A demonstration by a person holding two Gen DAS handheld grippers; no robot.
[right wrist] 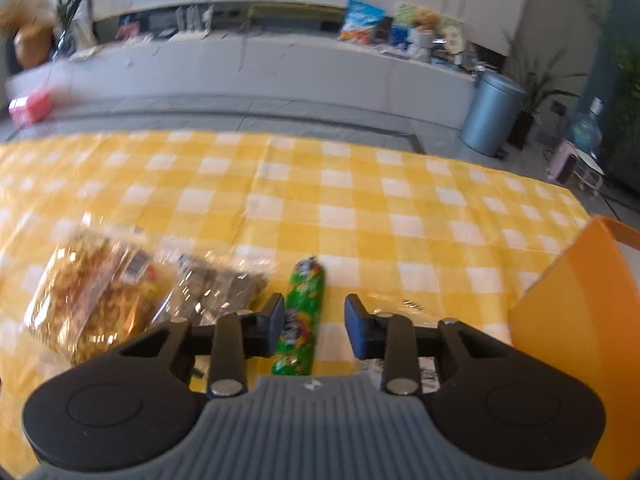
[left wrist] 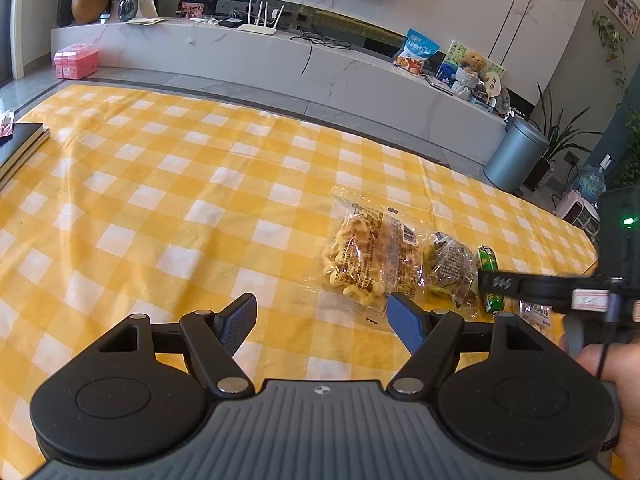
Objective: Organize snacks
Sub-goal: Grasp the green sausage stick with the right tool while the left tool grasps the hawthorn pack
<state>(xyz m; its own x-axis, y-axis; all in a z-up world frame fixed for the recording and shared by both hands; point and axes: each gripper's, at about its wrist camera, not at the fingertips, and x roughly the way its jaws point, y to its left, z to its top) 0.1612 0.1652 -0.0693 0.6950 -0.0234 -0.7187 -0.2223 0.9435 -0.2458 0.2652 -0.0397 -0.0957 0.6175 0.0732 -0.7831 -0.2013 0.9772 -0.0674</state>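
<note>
Three snacks lie in a row on the yellow checked tablecloth [left wrist: 180,184]: a clear packet of yellow twists [left wrist: 370,256] [right wrist: 92,292], a clear packet with dark contents [left wrist: 450,272] [right wrist: 218,284], and a green stick-shaped snack [left wrist: 489,276] [right wrist: 302,316]. My right gripper [right wrist: 316,322] straddles the green stick. The left pad touches it and a gap shows at the right pad, so the jaws stand narrowly open. One of its fingers [left wrist: 504,284] reaches in from the right. My left gripper [left wrist: 322,320] hangs open just before the yellow twists packet, holding nothing.
An orange box [right wrist: 580,320] stands at the right, close to my right gripper. A small pale packet [left wrist: 534,312] lies under that gripper. Dark books [left wrist: 20,144] rest at the cloth's left edge. Beyond the table are a white cabinet [left wrist: 280,60] and a grey bin [left wrist: 514,156].
</note>
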